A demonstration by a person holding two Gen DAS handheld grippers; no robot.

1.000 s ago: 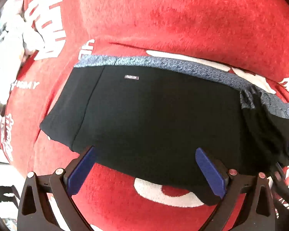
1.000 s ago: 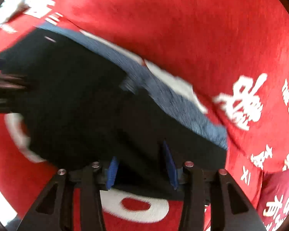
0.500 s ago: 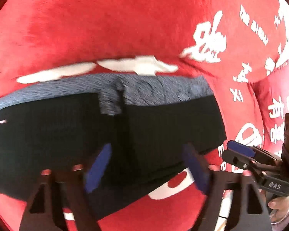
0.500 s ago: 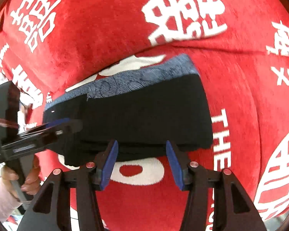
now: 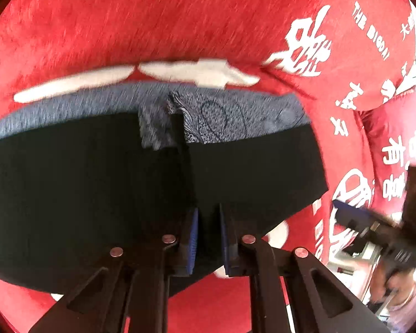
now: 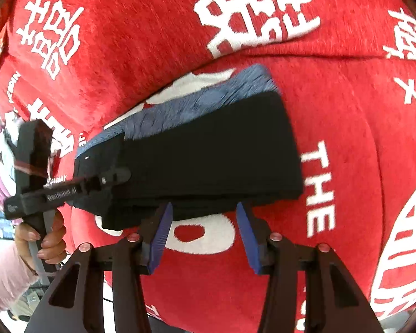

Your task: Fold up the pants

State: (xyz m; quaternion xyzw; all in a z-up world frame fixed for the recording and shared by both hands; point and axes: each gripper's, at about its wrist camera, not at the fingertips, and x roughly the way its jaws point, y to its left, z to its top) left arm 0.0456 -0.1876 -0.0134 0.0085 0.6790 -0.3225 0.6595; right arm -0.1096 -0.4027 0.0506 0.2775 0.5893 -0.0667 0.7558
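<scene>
Black pants [image 5: 97, 188] with a blue-grey patterned waistband [image 5: 230, 116] lie folded into a flat stack on a red plush blanket [image 5: 152, 27]. My left gripper [image 5: 208, 238] is shut on the near edge of the pants, at a fold near the middle. In the right wrist view the pants [image 6: 208, 149] form a dark block, and the left gripper [image 6: 108, 179] reaches into their left end. My right gripper [image 6: 203, 236] is open and empty, just short of the stack's near edge. It also shows at the right of the left wrist view [image 5: 355, 216].
The red blanket [image 6: 263, 14] with white characters and letters covers the whole surface. A red cushion [image 5: 393, 144] with white print sits at the right. The person's hand [image 6: 44, 238] in a pink sleeve holds the left gripper's handle.
My left gripper swung right along the pants and closed on their near edge. My right gripper let go of the pants, opened wider and backed off.
</scene>
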